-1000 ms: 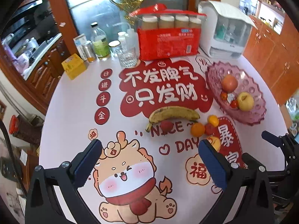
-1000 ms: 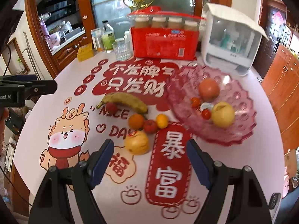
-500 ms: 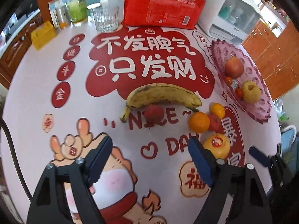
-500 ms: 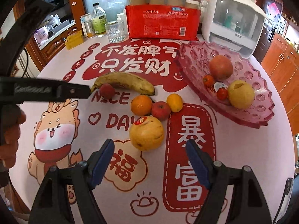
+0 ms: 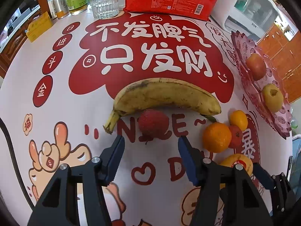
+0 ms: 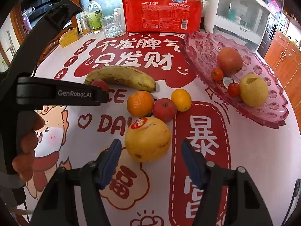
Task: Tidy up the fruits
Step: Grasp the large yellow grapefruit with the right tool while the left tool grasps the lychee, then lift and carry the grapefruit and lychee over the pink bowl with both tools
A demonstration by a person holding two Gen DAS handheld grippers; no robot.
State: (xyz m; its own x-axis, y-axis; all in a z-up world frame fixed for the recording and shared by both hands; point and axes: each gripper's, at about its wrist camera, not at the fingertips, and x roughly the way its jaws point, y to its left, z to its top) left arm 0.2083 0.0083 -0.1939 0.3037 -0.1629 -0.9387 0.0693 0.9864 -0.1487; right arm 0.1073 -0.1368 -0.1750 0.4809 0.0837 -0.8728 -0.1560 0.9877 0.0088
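My left gripper (image 5: 151,141) is open just in front of a small red fruit (image 5: 153,124) that lies against a spotted banana (image 5: 163,97). My right gripper (image 6: 149,145) is open, its tips on either side of the near part of a big yellow-orange fruit with a red sticker (image 6: 148,139). Behind that fruit lie an orange (image 6: 140,103), a small red apple (image 6: 164,109) and a small yellow citrus (image 6: 181,99). The pink glass fruit plate (image 6: 199,45) at right holds an apple, a yellow pear and small red tomatoes.
At the table's back stand a red pack of paper cups (image 6: 162,14), a drinking glass (image 6: 111,26), bottles (image 6: 95,17), a yellow box (image 6: 68,37) and a white appliance (image 6: 239,15). The left gripper's body (image 6: 56,94) crosses the left of the right wrist view.
Both grippers moved forward and lower towards the fruit. The left closed in on the small red fruit, the right on the big stickered fruit. Both stayed open.
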